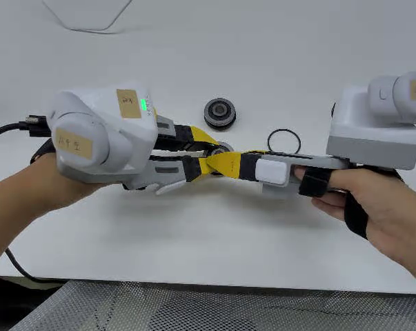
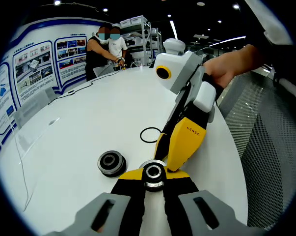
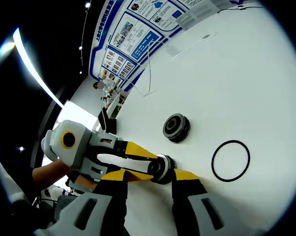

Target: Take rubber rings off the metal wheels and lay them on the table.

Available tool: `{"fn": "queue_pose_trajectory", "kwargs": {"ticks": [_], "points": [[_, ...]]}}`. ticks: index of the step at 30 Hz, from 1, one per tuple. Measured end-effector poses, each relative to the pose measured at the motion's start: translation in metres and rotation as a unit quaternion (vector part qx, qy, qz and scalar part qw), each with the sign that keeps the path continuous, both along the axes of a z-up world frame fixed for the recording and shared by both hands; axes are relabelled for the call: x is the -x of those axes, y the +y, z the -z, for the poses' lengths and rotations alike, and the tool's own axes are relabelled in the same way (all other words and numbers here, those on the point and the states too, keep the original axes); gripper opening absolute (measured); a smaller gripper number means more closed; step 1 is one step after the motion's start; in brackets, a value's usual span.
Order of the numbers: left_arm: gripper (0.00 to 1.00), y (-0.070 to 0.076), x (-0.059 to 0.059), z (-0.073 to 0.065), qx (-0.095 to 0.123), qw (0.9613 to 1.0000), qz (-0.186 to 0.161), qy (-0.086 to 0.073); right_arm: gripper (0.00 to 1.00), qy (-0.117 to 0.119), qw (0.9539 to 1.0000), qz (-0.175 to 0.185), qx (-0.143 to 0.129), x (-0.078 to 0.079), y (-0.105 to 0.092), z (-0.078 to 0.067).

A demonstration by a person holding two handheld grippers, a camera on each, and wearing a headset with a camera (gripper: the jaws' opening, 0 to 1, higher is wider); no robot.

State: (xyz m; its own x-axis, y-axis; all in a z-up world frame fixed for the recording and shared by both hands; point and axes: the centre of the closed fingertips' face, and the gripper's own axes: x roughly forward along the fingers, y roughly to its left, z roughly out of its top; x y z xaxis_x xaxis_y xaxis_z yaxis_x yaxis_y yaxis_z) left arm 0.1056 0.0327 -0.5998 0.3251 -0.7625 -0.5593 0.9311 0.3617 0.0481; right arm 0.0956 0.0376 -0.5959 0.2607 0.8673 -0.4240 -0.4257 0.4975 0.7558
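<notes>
**Spotter:** Where's the wheel from your side?

**Operator:** Dead ahead of both tools. My left hand-held gripper point(image 2: 153, 181) has its yellow tips clamped on the held wheel point(image 3: 162, 168), one at each side of the rim, just above the tabletop point(image 1: 194, 227). The right hand-held gripper point(image 3: 157, 177) comes in from the opposite side, so the two point nose to nose along one line across the bench, with the wheel at the meeting point.

**Spotter:** And the right one, has it got the rubber?

**Operator:** I cannot tell. Its jaws stand narrow and up against the wheel's edge, one tip touching the rim in the left gripper view. Whether they have bitten the dark band round the rim is hidden by the tips.

**Spotter:** So which hand does the pulling?

**Operator:** The right, I'd judge. The left is the anchor, so the band has to come off away from it, back along the right tool's own line. If the wheel twists in the left's grip, the band may only stretch.

**Spotter:** Anything else nearby?

**Operator:** A loose rubber ring point(image 1: 283, 141) lies flat on the right hand's side, and a second wheel point(image 1: 220, 112) sits just beyond the tips, apart from both.
</notes>
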Motion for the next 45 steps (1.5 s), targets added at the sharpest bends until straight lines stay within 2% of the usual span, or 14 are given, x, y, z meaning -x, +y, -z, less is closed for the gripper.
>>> {"fn": "queue_pose_trajectory", "kwargs": {"ticks": [11,19,23,35,45], "points": [[0.13,0.000,0.000,0.000,-0.001,1.0000,0.000,-0.001,0.26,0.007,0.9999,0.011,0.008,-0.001,-0.007,0.004],[0.13,0.000,0.000,-0.001,-0.001,1.0000,0.001,-0.002,0.22,0.001,0.9998,0.013,0.016,-0.002,-0.010,0.006],[0.13,0.000,0.000,-0.001,-0.001,1.0000,0.001,-0.002,0.16,-0.005,0.9996,0.017,0.021,-0.005,-0.013,0.006],[0.13,0.000,0.000,-0.001,-0.001,1.0000,0.002,-0.003,0.06,-0.006,0.9988,0.027,0.040,-0.009,-0.016,0.013],[0.13,0.001,0.001,-0.001,-0.003,1.0000,-0.002,-0.006,0.06,0.003,0.9980,0.040,0.049,-0.009,-0.015,0.013]]}}
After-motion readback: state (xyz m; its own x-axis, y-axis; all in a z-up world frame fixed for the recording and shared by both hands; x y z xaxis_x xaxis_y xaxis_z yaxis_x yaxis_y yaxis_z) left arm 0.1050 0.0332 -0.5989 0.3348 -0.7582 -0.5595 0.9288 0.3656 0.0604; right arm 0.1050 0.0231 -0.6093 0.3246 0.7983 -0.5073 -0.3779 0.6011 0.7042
